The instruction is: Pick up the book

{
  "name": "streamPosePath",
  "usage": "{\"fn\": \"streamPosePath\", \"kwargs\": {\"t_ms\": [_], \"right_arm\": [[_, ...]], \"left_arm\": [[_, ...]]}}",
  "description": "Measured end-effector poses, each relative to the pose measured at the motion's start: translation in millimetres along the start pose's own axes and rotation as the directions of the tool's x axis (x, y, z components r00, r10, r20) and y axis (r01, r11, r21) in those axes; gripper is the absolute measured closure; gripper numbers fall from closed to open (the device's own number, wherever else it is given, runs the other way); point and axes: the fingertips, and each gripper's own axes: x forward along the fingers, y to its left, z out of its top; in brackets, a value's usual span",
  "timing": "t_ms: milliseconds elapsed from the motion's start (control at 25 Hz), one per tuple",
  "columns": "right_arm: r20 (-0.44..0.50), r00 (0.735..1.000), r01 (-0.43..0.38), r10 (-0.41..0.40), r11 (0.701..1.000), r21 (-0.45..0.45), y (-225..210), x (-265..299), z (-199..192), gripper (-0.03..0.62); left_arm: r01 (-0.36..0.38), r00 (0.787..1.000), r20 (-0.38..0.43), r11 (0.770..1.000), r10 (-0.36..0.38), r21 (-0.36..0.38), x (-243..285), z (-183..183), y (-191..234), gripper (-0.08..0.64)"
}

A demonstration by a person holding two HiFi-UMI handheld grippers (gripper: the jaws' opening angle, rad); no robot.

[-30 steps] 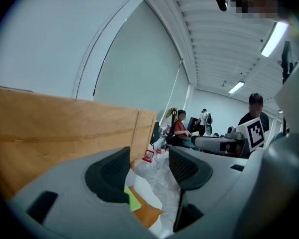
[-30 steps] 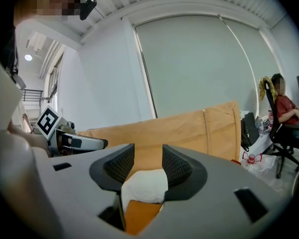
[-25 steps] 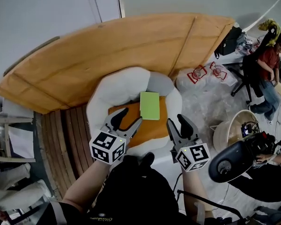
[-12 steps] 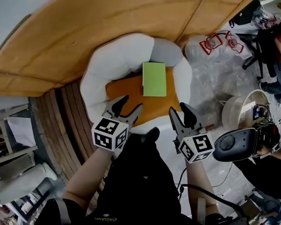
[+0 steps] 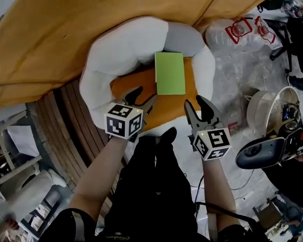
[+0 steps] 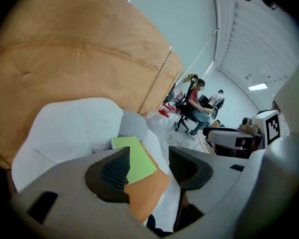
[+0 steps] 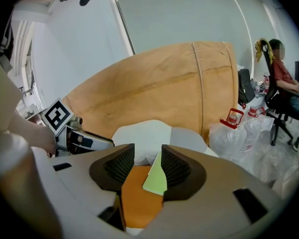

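Book (image 5: pixel 169 73) lies flat on orange cushion (image 5: pixel 131 88) in white chair (image 5: pixel 116 49). Left hand-held gripper (image 5: pixel 143 96) and right hand-held gripper (image 5: pixel 195 103) both open, empty, near book, not touching. Risk: cushion soft (looks squishy), so thin book may slide away when jaws push.

The bare stretch of the flat orange seat cushion (image 5: pixel 129 87) lies open ahead of my left tongs (image 5: pixel 143 99) and right tongs (image 5: pixel 198 107), so that's the way in. The thin green book (image 5: pixel 169 73) has wide cushion on its left and only a sliver on its right. The puffy white chair arms (image 5: pixel 97 74) wall in both sides, and the grey back pad (image 5: pixel 184 37) blocks the far end.
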Motion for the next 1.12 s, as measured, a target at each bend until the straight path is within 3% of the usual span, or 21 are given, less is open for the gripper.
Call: {"fn": "streamPosePath", "kwargs": {"t_ms": [320,560,800,1120], "right_arm": [[-0.048,0.998,0.029,-0.031,0.999,-0.046,-27.1,71.6,-57.5,0.433],[-0.113,0.991,0.067,-0.072,0.997,-0.045,-73.4,126.6,-125.6,0.433],[-0.185,0.978,0.108,-0.099,0.993,0.044,-120.1,175.9,-185.5,0.433],[-0.214,0.975,0.102,-0.066,0.982,0.16,-130.3,199.1,-223.9,0.433]], "left_arm": [[-0.005,0.996,-0.085,1.0,0.003,-0.02,101.5,-29.8,79.3,0.298],[0.02,0.983,-0.18,0.997,-0.033,-0.074,183.6,-67.5,114.8,0.268],[0.03,0.961,-0.271,0.994,-0.057,-0.105,232.3,-111.1,123.1,0.256],[0.052,0.961,-0.262,0.986,-0.093,-0.16,249.8,-128.5,125.7,0.219]]}}
